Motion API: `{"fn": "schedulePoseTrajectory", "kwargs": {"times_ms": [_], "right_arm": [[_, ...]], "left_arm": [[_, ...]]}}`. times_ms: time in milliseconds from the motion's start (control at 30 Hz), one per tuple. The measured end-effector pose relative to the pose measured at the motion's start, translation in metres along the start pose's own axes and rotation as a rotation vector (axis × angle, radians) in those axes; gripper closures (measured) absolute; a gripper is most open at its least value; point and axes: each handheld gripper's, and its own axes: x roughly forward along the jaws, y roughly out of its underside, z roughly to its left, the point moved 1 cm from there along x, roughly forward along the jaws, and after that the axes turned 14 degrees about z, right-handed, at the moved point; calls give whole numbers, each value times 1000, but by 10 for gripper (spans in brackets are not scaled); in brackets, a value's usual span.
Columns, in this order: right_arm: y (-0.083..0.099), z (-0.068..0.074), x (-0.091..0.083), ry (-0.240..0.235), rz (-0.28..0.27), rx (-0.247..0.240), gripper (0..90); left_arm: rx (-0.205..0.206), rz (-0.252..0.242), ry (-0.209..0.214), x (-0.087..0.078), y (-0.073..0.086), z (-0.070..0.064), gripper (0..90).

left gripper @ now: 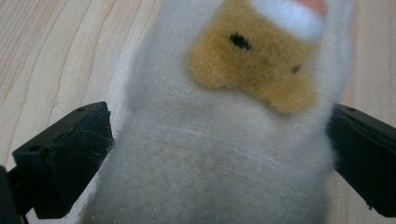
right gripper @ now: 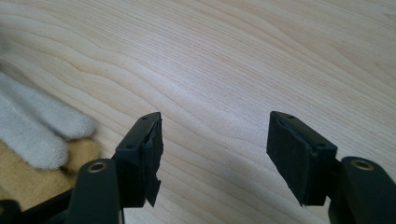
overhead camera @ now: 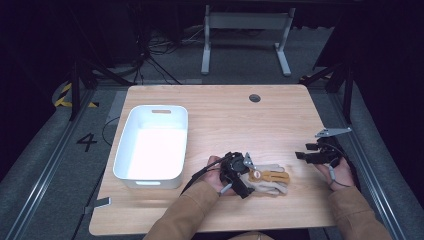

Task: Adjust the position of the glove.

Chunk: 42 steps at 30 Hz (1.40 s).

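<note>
A pair of fleece gloves lies on the wooden table (overhead camera: 225, 115) near its front edge: a beige glove (overhead camera: 272, 188) with an orange-tan one (overhead camera: 274, 176) on top. My left gripper (overhead camera: 248, 178) stands open, its jaws on either side of the beige glove's cuff (left gripper: 210, 177), touching the fabric. An orange patch (left gripper: 252, 65) with black dots shows just past the jaws. My right gripper (overhead camera: 304, 151) hovers open to the right of the gloves, over bare wood (right gripper: 215, 149). Beige glove fingers (right gripper: 32, 135) and some tan fabric (right gripper: 14, 177) lie left of its jaws.
A white plastic bin (overhead camera: 150, 181) stands on the left half of the table, nothing visible in it. A round cable hole (overhead camera: 254, 98) sits near the far edge. Beyond the table are a grey floor and a white desk frame (overhead camera: 245, 30).
</note>
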Motion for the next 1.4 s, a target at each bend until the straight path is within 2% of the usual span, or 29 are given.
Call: {"fn": "schedulePoseTrajectory", "kwargs": {"times_ms": [100,200,367,433,633,733,900,1067,1200,1400], "right_arm": [[0,0,1,-11,0,8,364],[0,1,1,-13,2,2,365],[0,1,2,-11,4,-7,365],[1,0,2,-27,6,10,365],[1,0,2,-24,6,18,371],[1,-1,2,-18,9,21,373],[1,-2,2,-23,7,32,374],[2,-3,2,-10,14,43,382],[2,-3,2,-16,15,48,382],[2,-3,2,-20,12,47,382]], "left_arm": [[-8,23,-1,2,-1,-1,0],[2,22,-12,1,-2,-2,0],[1,38,2,1,-3,-2,10],[5,50,8,-3,-3,-4,66],[-9,63,4,-9,-3,-3,245],[-10,75,-5,-14,-3,-5,459],[-27,86,-8,-15,-5,-7,615],[-40,95,-8,-16,-6,-7,685],[-51,102,-12,-16,-7,-7,700],[-57,104,5,-17,-7,-5,705]]}}
